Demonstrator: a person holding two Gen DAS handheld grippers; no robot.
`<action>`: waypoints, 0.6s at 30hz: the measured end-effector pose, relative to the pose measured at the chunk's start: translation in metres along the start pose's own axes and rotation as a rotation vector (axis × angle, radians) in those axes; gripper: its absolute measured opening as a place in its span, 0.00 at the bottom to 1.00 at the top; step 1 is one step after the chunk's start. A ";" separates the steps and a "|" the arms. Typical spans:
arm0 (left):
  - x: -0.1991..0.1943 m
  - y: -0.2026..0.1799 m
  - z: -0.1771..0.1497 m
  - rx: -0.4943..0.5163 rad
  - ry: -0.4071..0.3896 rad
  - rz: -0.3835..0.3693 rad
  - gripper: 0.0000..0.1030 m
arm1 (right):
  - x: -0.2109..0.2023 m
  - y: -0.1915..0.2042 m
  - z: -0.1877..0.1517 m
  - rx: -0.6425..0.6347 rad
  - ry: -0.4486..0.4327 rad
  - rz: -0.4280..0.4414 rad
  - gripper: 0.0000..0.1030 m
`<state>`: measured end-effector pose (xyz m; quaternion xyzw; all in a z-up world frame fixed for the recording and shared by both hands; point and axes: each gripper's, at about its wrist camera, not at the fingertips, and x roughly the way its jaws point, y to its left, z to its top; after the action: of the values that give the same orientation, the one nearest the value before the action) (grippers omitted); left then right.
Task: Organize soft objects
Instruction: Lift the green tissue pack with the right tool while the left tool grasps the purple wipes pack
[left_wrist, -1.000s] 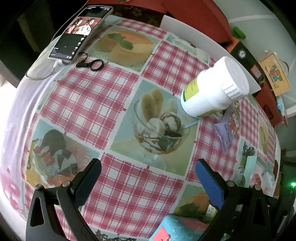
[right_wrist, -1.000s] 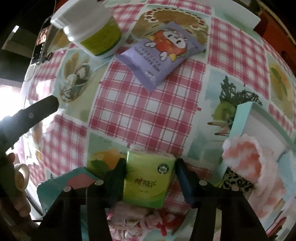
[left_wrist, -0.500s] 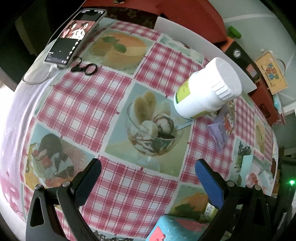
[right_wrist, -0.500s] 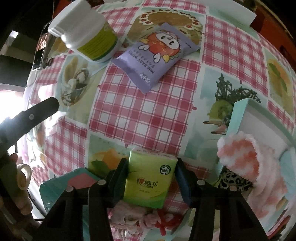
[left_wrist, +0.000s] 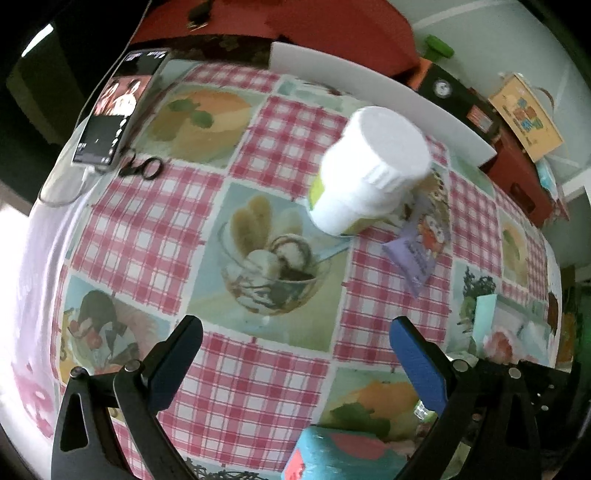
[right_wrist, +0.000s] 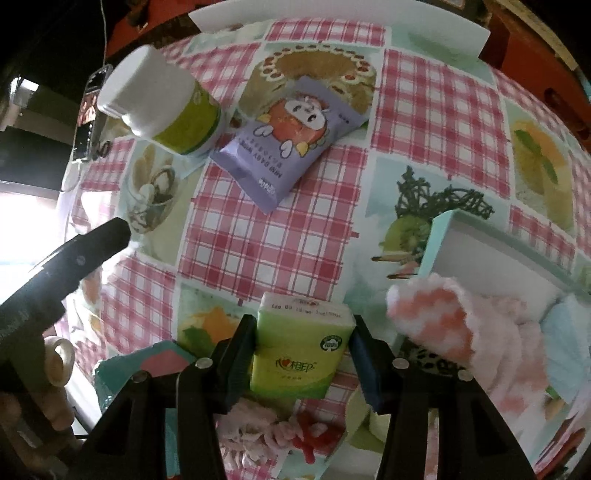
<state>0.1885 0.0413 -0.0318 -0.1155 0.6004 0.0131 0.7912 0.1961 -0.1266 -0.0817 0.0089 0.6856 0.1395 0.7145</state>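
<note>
The right gripper (right_wrist: 303, 354) held a green tissue pack (right_wrist: 301, 347) squeezed between its fingers, above the checked table (right_wrist: 280, 236) beside a pale box (right_wrist: 480, 251) of fluffy pink cloth (right_wrist: 432, 317). The left gripper (left_wrist: 295, 354) hung over the table, fingers spread wide and empty.

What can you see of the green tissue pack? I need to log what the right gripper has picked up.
The green tissue pack is a small soft rectangular packet in glossy yellow-green wrap, with red lettering, a round "100%" mark and a printed code along its top edge. It stands upright between the right gripper's two fingers, whose pads press its left and right sides. It appears lifted off the checked tablecloth, touching nothing else visibly.
</note>
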 end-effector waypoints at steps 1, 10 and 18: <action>-0.001 -0.005 0.001 0.014 -0.003 -0.001 0.98 | -0.003 -0.003 0.001 0.000 -0.003 0.002 0.52; -0.016 -0.040 0.008 0.117 -0.039 -0.009 0.98 | -0.032 -0.025 -0.002 0.011 -0.048 0.036 0.49; -0.021 -0.060 0.010 0.160 -0.039 -0.013 0.97 | -0.051 -0.048 -0.009 0.034 -0.084 0.079 0.49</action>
<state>0.2015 -0.0124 0.0006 -0.0554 0.5834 -0.0379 0.8094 0.1946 -0.1847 -0.0423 0.0541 0.6565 0.1555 0.7361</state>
